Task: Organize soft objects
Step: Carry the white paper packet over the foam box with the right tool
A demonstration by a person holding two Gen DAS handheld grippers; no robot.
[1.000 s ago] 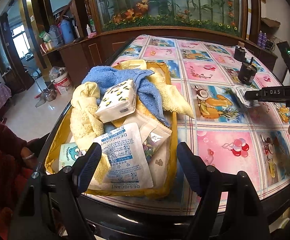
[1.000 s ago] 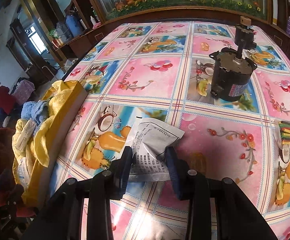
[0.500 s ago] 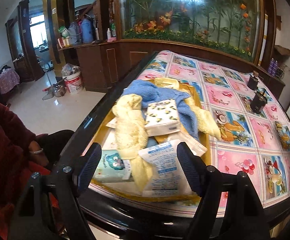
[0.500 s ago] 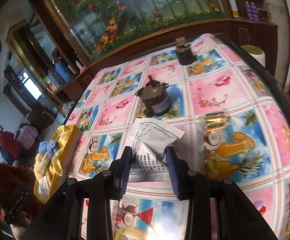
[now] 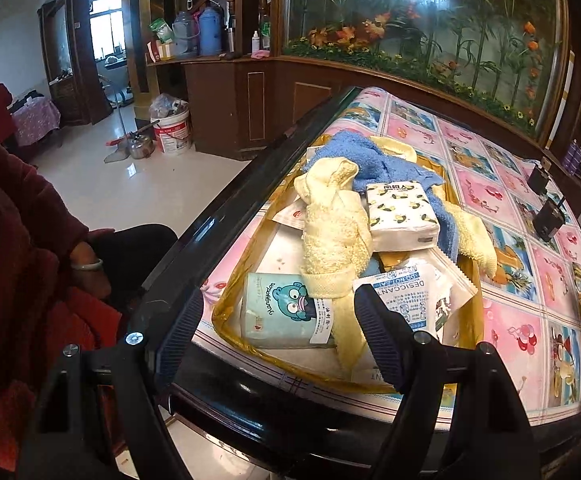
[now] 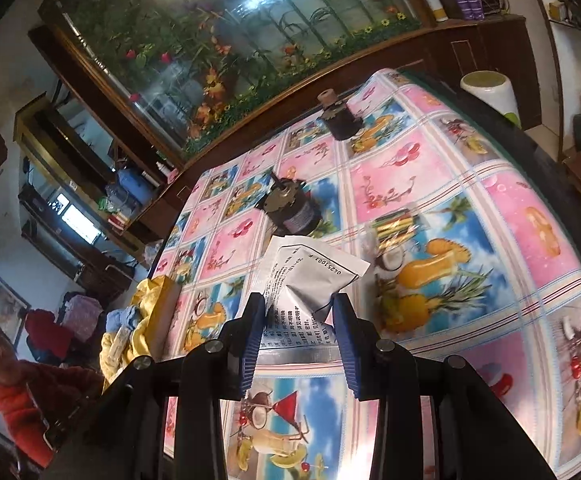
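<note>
On the patterned tabletop [image 5: 506, 208], one yellow tray [image 5: 230, 296] holds two yellow towels [image 5: 330, 232], one blue towel [image 5: 374, 160], two tissue packs [image 5: 404, 216], and one desiccant packet [image 5: 408, 300] showing. The left tool [image 5: 274, 336] hangs over the tray, jaws apart, empty. The right tool [image 6: 296, 322] is clamped on one white sachet [image 6: 310, 276], lifted near two dark motors [image 6: 290, 208].

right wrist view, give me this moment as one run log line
right gripper: shut on silver packet, above table | left gripper: open, nothing held, at yellow tray | tray: towels, tissue packs, desiccant packets
</note>
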